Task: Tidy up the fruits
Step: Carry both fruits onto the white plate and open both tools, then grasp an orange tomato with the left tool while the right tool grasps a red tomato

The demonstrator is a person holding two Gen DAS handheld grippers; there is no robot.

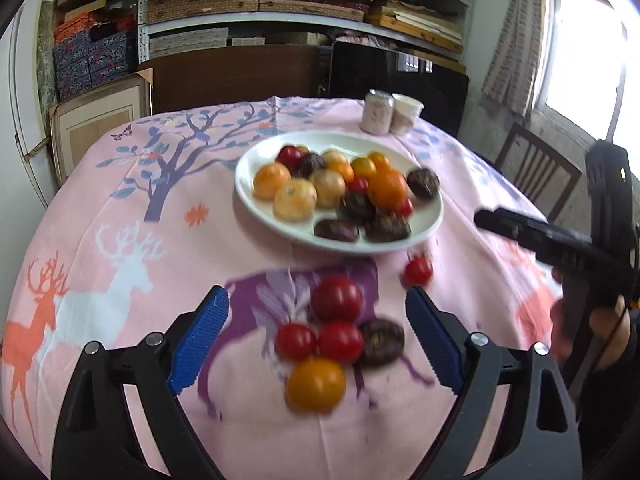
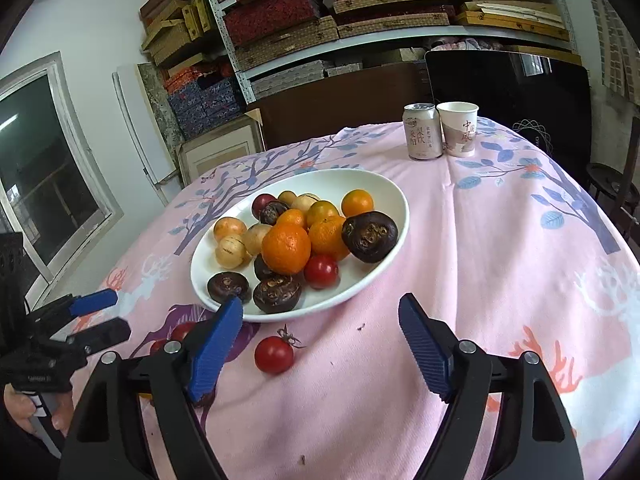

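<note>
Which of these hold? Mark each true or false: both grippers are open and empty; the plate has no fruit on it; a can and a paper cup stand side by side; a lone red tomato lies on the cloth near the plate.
1. The left gripper and right gripper are open and empty: true.
2. The plate has no fruit on it: false, it holds a pile of fruit.
3. A can and paper cup stand side by side: true.
4. A lone red tomato lies on the cloth near the plate: true.
</note>
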